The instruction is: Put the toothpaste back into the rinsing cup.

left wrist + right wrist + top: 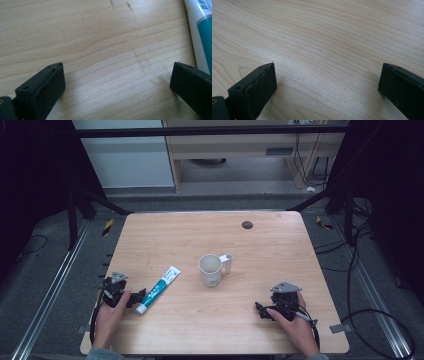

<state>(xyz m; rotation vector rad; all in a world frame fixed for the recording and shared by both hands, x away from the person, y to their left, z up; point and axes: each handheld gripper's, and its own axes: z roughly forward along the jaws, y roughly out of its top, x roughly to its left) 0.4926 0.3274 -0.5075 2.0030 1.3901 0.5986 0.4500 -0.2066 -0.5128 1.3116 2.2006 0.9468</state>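
Toothpaste tube [201, 32] beside spread left jaws, mug [211, 269] perhaps empty overhead

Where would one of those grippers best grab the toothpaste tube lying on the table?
Probably across the middle of the toothpaste tube, coming straight down from above. It lies flat and slanted on the table, cap end nearest the left gripper, so its long narrow sides are free. That gripper, wide open and beside it, seems best placed.
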